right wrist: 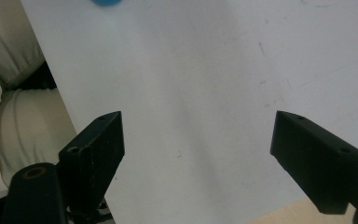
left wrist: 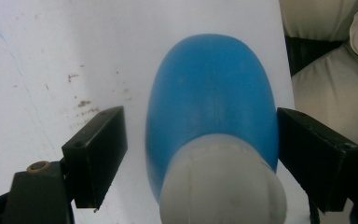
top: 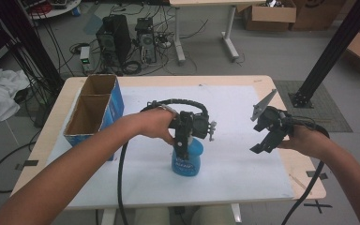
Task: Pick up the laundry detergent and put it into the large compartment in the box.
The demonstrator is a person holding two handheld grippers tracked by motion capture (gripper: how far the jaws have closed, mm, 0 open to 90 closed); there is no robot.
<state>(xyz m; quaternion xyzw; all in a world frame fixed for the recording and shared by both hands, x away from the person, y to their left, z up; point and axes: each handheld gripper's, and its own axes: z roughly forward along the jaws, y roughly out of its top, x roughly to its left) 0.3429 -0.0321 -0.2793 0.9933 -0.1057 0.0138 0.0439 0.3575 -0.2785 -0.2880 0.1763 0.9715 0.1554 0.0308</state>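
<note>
Bottle point(left wrist: 209, 107) blue, label unreadable, between spread left gripper point(left wrist: 200, 154) jaws.

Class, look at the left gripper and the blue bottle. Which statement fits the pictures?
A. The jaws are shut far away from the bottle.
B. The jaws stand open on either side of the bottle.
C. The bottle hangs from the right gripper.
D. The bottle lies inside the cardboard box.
B: in the left gripper view the left gripper has its jaws spread wide, with the blue bottle between them and a visible gap at one jaw.

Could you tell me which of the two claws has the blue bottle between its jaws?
The left claw: its open jaws straddle the blue bottle; the right claw hangs over bare white mat.
</note>
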